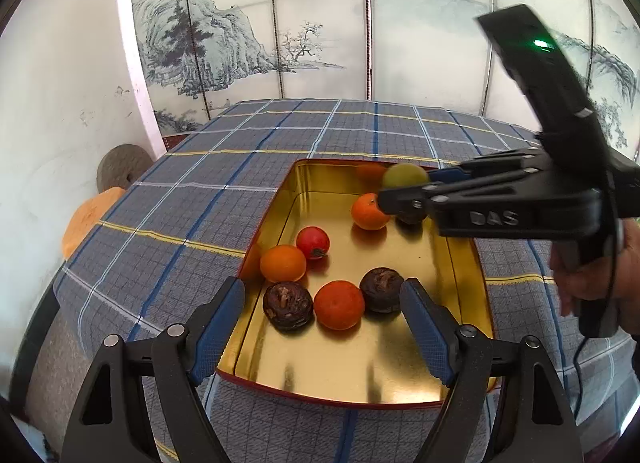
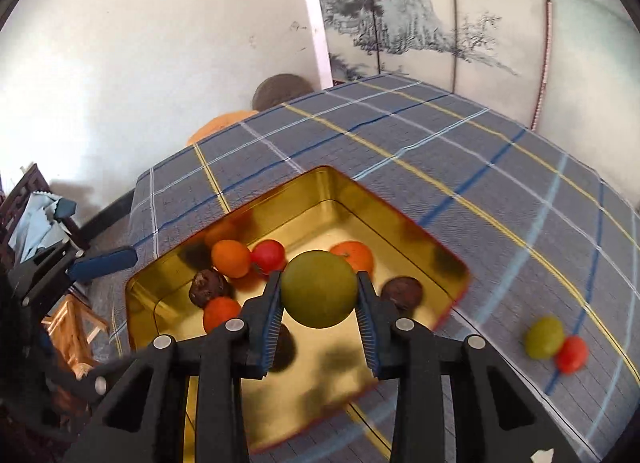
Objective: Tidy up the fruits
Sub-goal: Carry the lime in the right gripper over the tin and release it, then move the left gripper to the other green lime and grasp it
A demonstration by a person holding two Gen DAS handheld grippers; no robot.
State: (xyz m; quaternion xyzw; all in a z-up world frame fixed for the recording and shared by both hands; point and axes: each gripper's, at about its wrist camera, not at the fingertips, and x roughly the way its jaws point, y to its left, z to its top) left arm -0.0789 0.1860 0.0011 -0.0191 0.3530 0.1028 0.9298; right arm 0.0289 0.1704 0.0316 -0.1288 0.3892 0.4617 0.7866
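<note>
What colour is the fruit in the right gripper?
Olive green fruit, clamped in the right gripper; clearest in the right wrist view.

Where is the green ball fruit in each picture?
Left wrist view: the green fruit is right of centre, pinched in the right gripper above the tin's far end.
Right wrist view: the green fruit is in the middle, between the pads.
Shared landmark: the gold tin.

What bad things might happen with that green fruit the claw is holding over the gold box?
The right gripper pinches the round green fruit only at its sides, so it might slip out. Dropped from there, it could knock the oranges or bounce over the gold tin wall. The other green fruit and the red fruit on the cloth could roll away.
</note>
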